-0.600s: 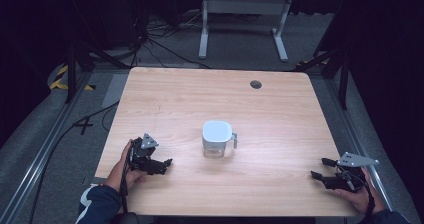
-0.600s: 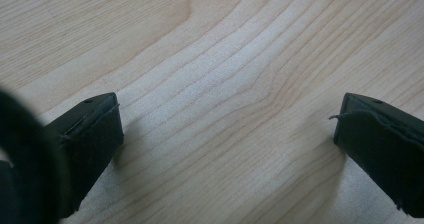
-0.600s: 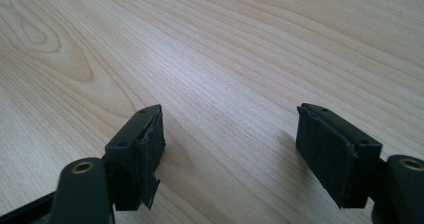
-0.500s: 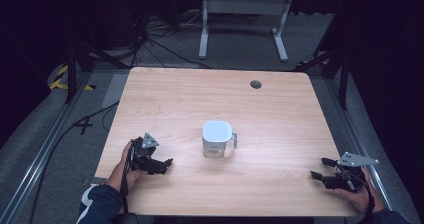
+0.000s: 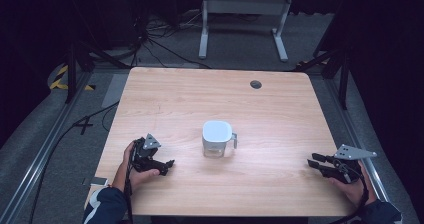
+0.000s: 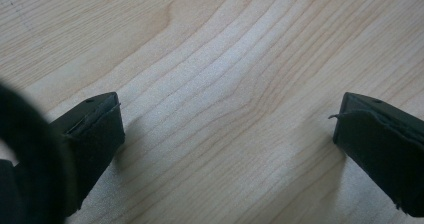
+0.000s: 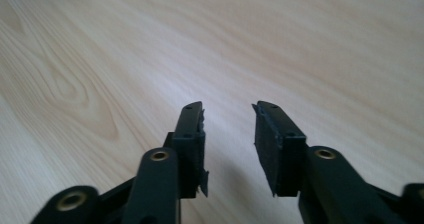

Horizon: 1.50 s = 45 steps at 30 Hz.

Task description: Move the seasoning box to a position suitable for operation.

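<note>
A white mug (image 5: 217, 138) stands in the middle of the wooden table (image 5: 190, 99), its handle turned to the right. My left gripper (image 5: 169, 165) rests low at the front left, a hand's length left of the mug, pointing right. In the left gripper view its jaws (image 6: 230, 121) stand wide apart over bare wood with nothing between them. My right gripper (image 5: 312, 160) lies near the front right corner, pointing left toward the mug. The right gripper view has its jaws (image 7: 229, 111) a narrow gap apart, open on nothing.
A dark round cable hole (image 5: 256, 84) sits near the table's far edge. Behind the table a white metal stand (image 5: 243, 14) rests on the grey floor. Cables (image 5: 90, 124) run along the floor at the left.
</note>
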Available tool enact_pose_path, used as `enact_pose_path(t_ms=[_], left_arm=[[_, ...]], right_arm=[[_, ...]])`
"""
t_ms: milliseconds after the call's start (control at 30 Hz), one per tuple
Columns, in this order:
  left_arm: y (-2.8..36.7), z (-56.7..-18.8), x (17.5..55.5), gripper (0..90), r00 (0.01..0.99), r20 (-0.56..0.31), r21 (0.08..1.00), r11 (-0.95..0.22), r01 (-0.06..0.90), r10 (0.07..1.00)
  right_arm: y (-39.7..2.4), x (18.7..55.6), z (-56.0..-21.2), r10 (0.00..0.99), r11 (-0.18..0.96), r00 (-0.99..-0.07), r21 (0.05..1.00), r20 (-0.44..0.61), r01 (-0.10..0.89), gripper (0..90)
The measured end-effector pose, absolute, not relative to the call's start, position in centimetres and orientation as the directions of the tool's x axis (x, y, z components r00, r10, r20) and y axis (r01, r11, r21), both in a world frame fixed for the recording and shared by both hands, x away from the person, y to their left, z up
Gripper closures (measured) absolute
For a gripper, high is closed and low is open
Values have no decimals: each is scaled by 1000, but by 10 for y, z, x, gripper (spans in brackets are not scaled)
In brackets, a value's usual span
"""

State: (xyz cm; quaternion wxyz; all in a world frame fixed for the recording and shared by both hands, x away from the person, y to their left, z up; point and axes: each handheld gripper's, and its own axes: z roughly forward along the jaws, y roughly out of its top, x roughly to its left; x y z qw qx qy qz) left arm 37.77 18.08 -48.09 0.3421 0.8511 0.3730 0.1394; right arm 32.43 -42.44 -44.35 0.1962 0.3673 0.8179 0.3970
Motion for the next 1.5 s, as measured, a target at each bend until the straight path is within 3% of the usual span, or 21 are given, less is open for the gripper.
enact_pose_path(t_ms=[167, 367, 700, 1100, 1500], left_arm=[[178, -481, 375, 1, 664, -18, 690, -471, 550, 748], [178, -481, 374, 4, 656, -20, 687, -467, 557, 754], [178, -481, 373, 7, 653, -19, 689, -463, 558, 757], [178, -481, 373, 7, 653, -19, 688, -464, 558, 757], [176, -481, 373, 9, 646, -23, 691, -455, 562, 763]], right_arm=[[-410, 329, -428, 742, 343, -670, 854, 8, 391, 789], [-373, 338, -419, 655, 415, -754, 854, -43, 312, 894], [-321, 353, -405, 545, 474, -833, 855, -96, 211, 899], [-229, 368, -368, 421, 441, -896, 895, -142, 65, 900], [-193, 391, -373, 406, 455, -903, 888, -142, 65, 900]])
